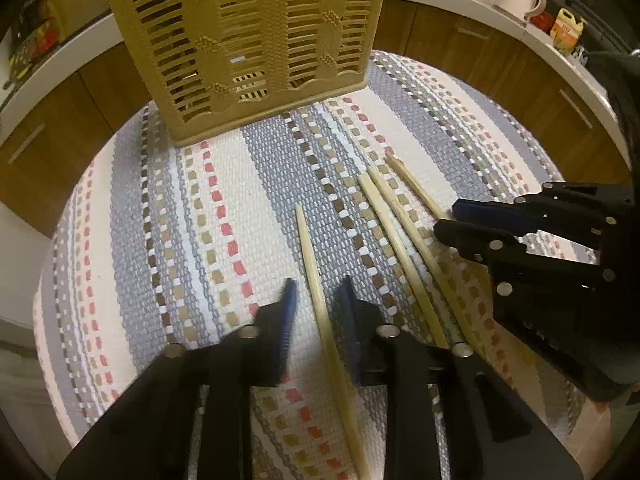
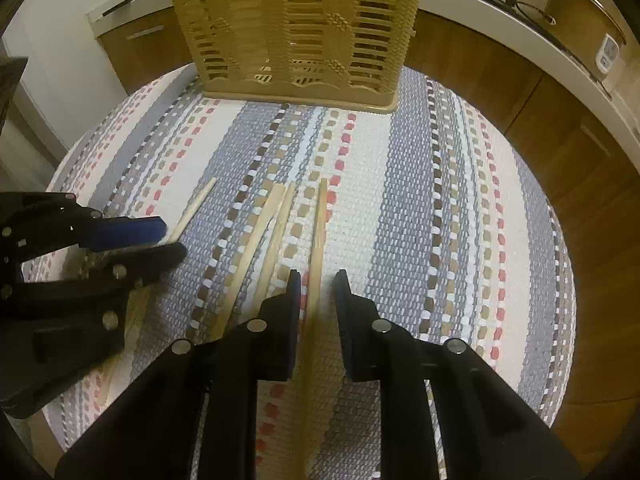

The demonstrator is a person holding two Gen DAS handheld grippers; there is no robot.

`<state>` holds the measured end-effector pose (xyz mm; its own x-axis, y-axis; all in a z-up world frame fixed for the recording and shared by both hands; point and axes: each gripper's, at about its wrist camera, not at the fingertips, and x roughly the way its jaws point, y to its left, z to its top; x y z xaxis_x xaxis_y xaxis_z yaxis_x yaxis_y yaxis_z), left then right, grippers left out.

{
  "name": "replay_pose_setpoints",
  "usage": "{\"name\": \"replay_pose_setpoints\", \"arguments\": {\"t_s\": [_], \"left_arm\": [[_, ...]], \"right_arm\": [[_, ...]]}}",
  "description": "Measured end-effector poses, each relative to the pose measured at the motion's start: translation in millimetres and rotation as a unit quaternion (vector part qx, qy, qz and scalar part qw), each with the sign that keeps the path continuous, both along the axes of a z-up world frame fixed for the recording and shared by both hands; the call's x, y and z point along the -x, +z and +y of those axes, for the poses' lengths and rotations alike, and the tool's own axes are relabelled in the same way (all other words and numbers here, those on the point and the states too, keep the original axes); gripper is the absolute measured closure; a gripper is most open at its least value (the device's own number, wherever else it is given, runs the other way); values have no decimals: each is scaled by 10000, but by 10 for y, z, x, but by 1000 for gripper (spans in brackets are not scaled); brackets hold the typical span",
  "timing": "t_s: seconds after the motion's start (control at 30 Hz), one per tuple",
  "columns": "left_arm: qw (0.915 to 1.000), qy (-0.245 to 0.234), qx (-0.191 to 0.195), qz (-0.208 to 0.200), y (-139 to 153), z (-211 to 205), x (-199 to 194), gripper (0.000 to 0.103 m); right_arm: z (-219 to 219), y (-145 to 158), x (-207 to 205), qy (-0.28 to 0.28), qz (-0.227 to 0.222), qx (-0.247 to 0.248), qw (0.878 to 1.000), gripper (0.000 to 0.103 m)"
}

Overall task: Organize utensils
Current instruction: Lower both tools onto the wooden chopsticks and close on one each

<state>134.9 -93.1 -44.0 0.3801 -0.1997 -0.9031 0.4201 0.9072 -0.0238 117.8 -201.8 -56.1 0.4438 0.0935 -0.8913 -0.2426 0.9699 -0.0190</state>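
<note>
- Left gripper (image 1: pixel 314 300) straddles one pale wooden chopstick (image 1: pixel 310 256) on the striped woven mat (image 1: pixel 192 216) — jaws narrow, a gap showing either side of the stick.
- Right gripper (image 2: pixel 316 292) likewise brackets another pale chopstick (image 2: pixel 320 232), not visibly clamped.
- Two more chopsticks (image 2: pixel 260 240) lie between them.
- Tan slotted plastic basket (image 1: pixel 248 40) stands upright at the mat's far edge.

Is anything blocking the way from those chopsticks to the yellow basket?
Nothing visible does. Only bare striped mat lies between the chopsticks and the basket. The left gripper and right gripper each straddle one chopstick.
</note>
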Motion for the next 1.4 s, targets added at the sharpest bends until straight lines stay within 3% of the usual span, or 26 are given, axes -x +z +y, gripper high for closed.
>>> {"name": "replay_pose_setpoints", "arguments": {"t_s": [0.1,0.27,0.47,0.93,1.13,1.33,1.4], "left_arm": [[9999,31,-145,-77,-3,-1,3,97],[9975,398,583,73,53,252,-37,99],[9934,581,983,141,136,524,-14,99],[9934,696,827,394,18,652,-71,98],[9931,312,834,761,-1,650,-132,90],[9959,-2,376,827,-14,504,-155,90],[9971,-44,172,744,-19,443,-135,91]], "right_arm": [[-1,-2,-10,-39,21,-54,10000,97],[-169,54,63,-209,-16,-129,9997,99],[-410,142,73,-475,-1,-352,9982,99],[-526,86,-40,-537,498,-448,9963,96],[-573,108,-74,-405,947,-737,9919,74],[-432,97,-63,-184,945,-290,9949,74],[-359,83,-67,-183,876,-79,9960,84]]}}
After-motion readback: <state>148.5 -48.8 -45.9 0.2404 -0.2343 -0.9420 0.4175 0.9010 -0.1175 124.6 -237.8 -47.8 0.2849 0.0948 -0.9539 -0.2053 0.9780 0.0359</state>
